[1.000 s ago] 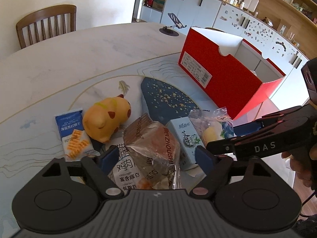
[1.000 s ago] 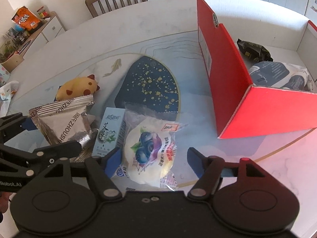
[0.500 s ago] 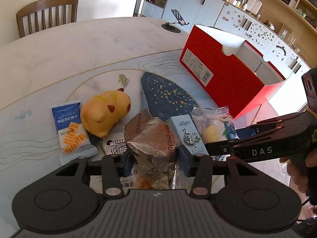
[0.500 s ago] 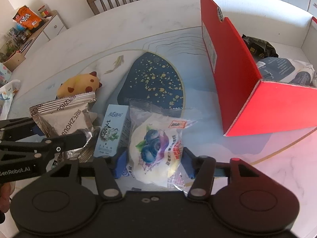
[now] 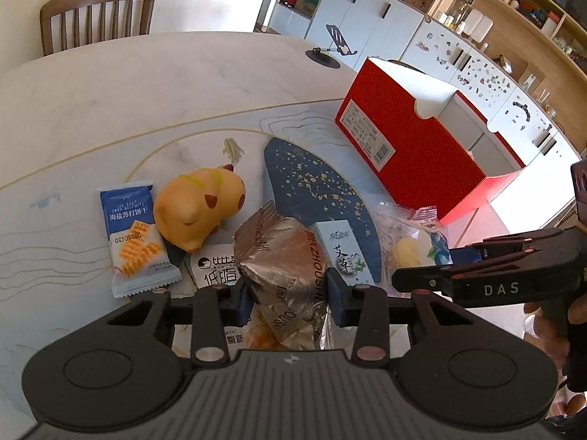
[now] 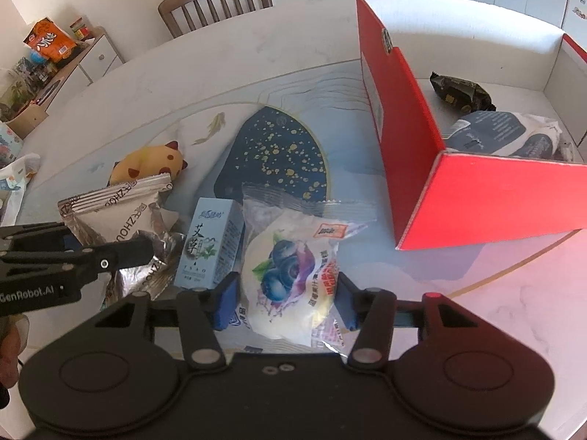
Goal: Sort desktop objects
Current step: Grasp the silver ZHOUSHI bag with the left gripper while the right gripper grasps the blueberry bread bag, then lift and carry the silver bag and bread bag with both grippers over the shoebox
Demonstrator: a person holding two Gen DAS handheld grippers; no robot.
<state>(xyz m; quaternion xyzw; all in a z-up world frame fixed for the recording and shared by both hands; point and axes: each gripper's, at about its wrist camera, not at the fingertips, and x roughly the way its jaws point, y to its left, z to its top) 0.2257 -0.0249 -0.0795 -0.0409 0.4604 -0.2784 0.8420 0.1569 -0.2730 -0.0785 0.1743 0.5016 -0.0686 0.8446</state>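
My left gripper point(image 5: 289, 300) has its jaws closing, and both blue pads press on a silver-brown foil snack bag point(image 5: 282, 256) that lies on a white packet point(image 5: 216, 267). My right gripper point(image 6: 286, 302) is closing too, its pads against the clear wrapper of a blueberry bun pack point(image 6: 293, 271). A pale blue tea box point(image 6: 209, 249) stands between the two packs. At the right is an open red box point(image 6: 403, 139) holding a dark packet point(image 6: 460, 91) and a blue-white bag point(image 6: 502, 135).
A yellow toy animal point(image 5: 198, 209) and a blue cracker pack point(image 5: 132, 234) lie left of the foil bag. A dark blue speckled mat point(image 5: 312, 183) lies between the pile and the box. A phone stand point(image 5: 337, 42) and a wooden chair point(image 5: 95, 14) are at the table's far side.
Both grippers' jaws have narrowed from wide apart onto their packs: the left onto the foil bag, the right onto the blueberry bun pack. Neither hand has shifted much.
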